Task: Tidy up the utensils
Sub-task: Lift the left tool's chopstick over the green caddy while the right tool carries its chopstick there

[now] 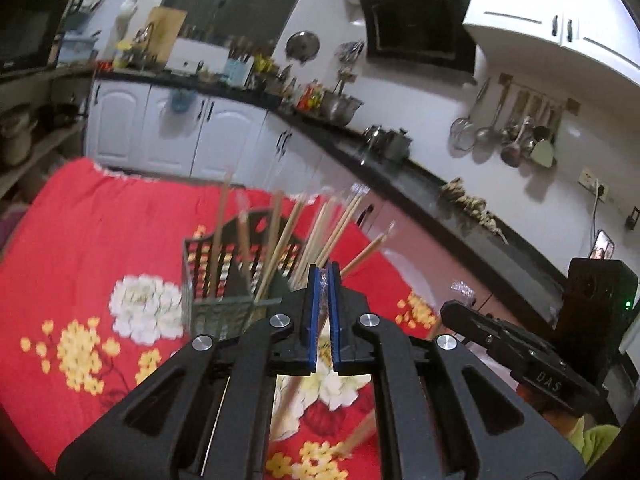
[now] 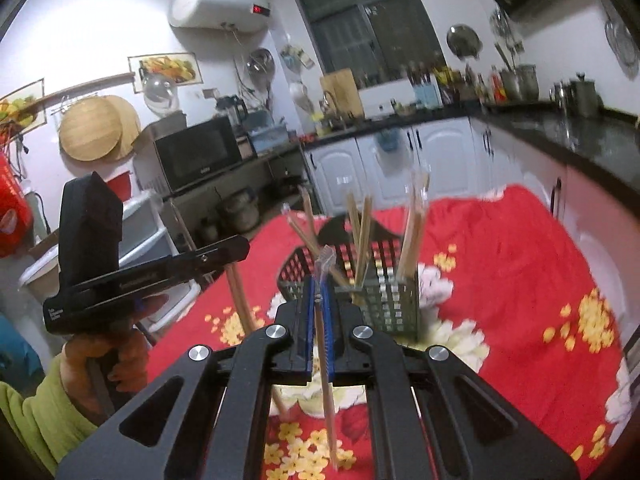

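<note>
Chopsticks (image 2: pixel 414 236) are standing in the green basket (image 2: pixel 394 300) on the red floral tabletop (image 2: pixel 520 264). Left claw (image 1: pixel 325 280) and right claw (image 2: pixel 320 292) are each clamping shut on one wrapped chopstick (image 2: pixel 326 380).

walls: white around me | cabinets (image 2: pixel 432 160): white doors under a black counter (image 1: pixel 400 176) | window (image 2: pixel 360 16): dark | water heater (image 2: pixel 220 4) high on wall | microwave (image 2: pixel 196 152) on shelf | ladles (image 1: pixel 504 132) hanging
</note>
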The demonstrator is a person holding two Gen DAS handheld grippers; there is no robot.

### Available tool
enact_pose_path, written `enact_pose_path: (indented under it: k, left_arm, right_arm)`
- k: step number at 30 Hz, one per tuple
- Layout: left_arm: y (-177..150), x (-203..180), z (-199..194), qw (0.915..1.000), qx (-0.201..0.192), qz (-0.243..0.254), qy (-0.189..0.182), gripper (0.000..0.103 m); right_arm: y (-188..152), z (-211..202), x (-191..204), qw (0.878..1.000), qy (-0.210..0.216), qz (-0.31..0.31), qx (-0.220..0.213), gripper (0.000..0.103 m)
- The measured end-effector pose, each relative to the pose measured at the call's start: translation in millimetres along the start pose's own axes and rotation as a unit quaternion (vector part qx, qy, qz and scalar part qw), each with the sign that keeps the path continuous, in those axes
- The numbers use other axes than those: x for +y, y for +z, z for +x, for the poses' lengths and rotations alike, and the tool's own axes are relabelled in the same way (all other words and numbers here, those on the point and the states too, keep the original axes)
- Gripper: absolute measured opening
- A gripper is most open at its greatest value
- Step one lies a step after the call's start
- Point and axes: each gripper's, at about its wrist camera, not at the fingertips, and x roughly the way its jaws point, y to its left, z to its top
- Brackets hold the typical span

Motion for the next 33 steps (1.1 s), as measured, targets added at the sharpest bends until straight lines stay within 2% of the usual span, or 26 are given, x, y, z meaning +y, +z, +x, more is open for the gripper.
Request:
enact_pose_path:
  k: [6, 19, 26, 33]
  left_arm:
    - [21.5, -15.4, -2.6, 0.9995, -0.028, 0.015, -0.009, 0.002]
    - [65.6, -37.3, -4.8, 0.9965, -0.075, 0.027, -0.026, 0.002]
    - [86.6, -45.9, -2.1, 0.9945, -0.097, 0.033, -0.022, 0.002]
    - [107.4, -51.9, 4.9, 0.9917, -0.123, 0.037, 0.000, 0.002]
  right_arm:
    - [16.6, -12.4, -0.9, 0.999, -0.015, -0.013, -0.040, 0.004]
    - [50.7, -17.3, -11.8, 0.995, -0.037, -0.019, -0.087, 0.004]
    - [72.0, -16.3, -7.7, 0.991, -0.042, -0.038, -0.117, 0.004]
    - [92.7, -10.7, -8.1, 0.985, -0.048, -0.061, -0.157, 0.004]
